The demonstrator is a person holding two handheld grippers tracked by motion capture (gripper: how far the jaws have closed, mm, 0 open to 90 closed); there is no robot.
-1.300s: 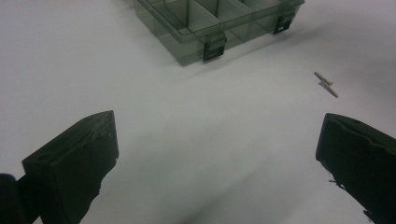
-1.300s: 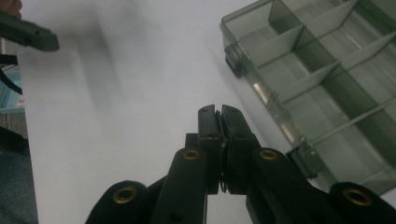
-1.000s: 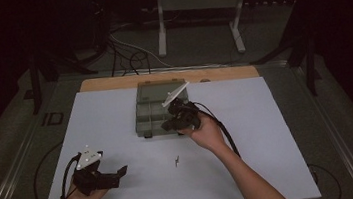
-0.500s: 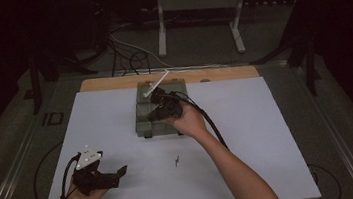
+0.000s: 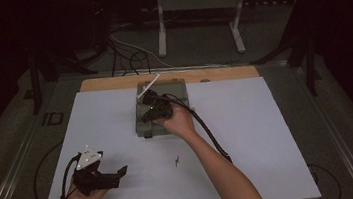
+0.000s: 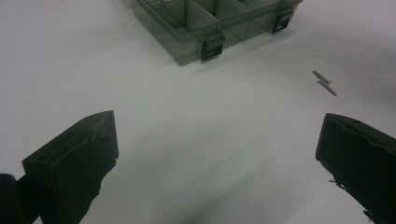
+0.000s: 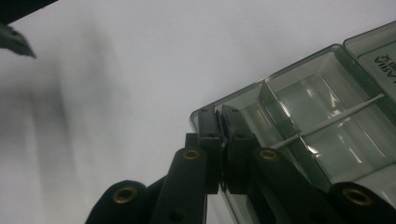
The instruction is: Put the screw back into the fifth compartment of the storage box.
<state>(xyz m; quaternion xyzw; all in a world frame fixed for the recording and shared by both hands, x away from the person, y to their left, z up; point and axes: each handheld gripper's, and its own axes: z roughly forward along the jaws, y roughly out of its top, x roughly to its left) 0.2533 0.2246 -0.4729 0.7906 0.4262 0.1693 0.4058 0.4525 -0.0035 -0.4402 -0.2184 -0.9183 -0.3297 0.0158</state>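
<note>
The left gripper (image 5: pixel 122 172) lies low on the white table cover (image 5: pixel 279 133) near the front left corner, jaws spread wide with nothing between them, well apart from the compartment box (image 5: pixel 143 126). A small grey screw-like part (image 5: pixel 177 161) lies on the cover between the left gripper and the person's right forearm; in the left gripper view it sits to the right, ahead of the jaws. The right gripper (image 7: pixel 223 122) is over the translucent box at the middle rear of the table, jaws pressed together at a corner compartment of the box; whether they pinch the wall or anything else cannot be told
</note>
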